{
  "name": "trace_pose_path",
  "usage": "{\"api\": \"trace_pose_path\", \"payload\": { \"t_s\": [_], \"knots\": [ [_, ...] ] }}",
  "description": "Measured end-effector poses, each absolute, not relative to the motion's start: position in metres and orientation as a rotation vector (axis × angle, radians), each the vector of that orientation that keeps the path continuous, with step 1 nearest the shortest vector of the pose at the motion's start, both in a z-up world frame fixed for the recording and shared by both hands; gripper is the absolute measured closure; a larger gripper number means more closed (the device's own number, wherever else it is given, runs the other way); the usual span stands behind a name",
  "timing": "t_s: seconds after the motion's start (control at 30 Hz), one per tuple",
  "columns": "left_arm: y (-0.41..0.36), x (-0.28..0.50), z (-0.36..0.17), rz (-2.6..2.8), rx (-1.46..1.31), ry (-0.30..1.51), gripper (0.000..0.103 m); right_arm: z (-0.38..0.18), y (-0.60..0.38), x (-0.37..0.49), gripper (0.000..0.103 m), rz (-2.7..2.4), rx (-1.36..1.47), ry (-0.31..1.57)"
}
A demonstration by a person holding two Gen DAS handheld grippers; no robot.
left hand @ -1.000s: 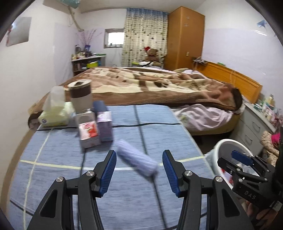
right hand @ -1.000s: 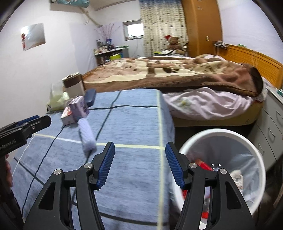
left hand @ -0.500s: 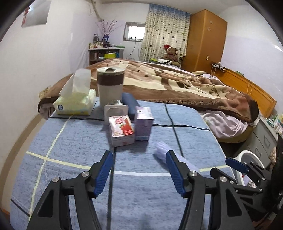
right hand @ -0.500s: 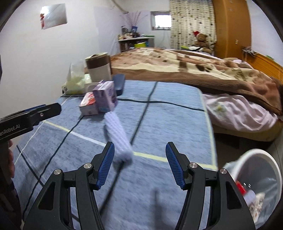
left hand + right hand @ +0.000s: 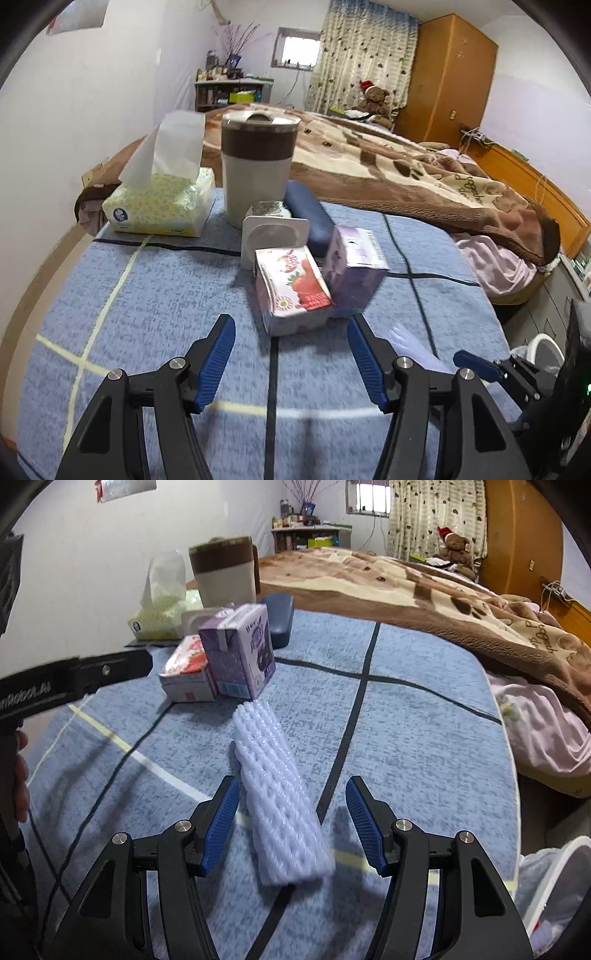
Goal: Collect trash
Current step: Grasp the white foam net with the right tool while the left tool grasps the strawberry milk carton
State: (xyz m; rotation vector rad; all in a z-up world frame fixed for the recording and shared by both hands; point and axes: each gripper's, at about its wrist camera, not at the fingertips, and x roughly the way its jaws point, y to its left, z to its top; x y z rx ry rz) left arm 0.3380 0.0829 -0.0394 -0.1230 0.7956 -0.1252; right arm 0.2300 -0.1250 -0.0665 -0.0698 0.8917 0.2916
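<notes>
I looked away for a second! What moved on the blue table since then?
Both grippers swung in toward the trash. The left gripper now faces the strawberry carton, jaws a bit wider. The right gripper left the bin and now straddles the white foam net without squeezing it. Nothing was grabbed or dropped. The cartons, cup and tissues stayed put.

Both wrist views look down, close — sharing the blue blanket point(image 5: 155, 314).
</notes>
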Motion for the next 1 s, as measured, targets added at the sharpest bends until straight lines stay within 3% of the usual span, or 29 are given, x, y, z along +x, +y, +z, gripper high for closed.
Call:
{"api": "trace_pose_path", "payload": {
  "t_s": [0.13,0.2,0.3,1.0],
  "knots": [
    [0.084,0.355,-0.049,-0.126,-0.141,0.82,0.04,-0.07,-0.124,0.234,0.045,0.281,-0.088,0.899],
    [0.084,0.363,-0.053,-0.126,-0.145,0.824,0.04,-0.07,-0.127,0.237,0.062,0.283,-0.077,0.906],
    [0.081,0.373,-0.056,-0.128,-0.137,0.827,0.04,-0.071,-0.129,0.24,0.074,0.274,-0.059,0.912],
    [0.059,0.415,-0.084,-0.055,-0.081,0.889,0.038,-0.069,-0.141,0.247,0.075,0.241,-0.03,0.892]
  ]
}}
